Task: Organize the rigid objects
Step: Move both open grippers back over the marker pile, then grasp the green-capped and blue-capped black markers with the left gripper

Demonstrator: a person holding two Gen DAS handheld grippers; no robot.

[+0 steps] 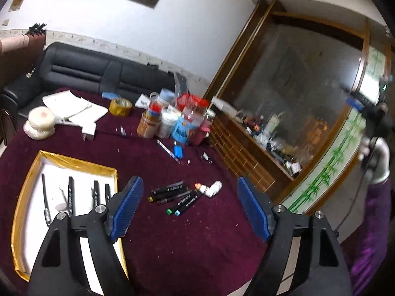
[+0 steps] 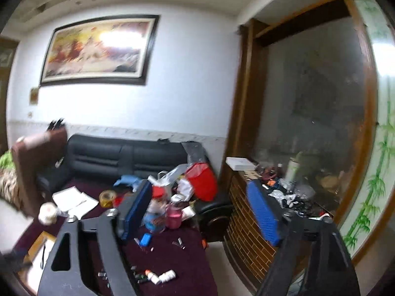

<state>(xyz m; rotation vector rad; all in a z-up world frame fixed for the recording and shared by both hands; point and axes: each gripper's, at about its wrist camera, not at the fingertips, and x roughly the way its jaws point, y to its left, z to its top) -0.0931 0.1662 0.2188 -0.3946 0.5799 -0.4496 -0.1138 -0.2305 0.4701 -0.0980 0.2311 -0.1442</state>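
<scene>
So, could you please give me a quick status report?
Left gripper open, empty. Right gripper open, empty. Markers loose beside tray. Nothing blocking.

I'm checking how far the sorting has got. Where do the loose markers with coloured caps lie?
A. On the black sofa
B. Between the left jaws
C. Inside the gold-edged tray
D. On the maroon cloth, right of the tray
D: the loose markers lie in a heap on the maroon cloth, outside the gold-edged tray.

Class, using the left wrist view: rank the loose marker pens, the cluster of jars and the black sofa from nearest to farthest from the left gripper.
1. Marker pens: on the cloth just beyond the left gripper.
2. Cluster of jars: mid-table, farther back.
3. Black sofa: against the wall behind the table.
</scene>
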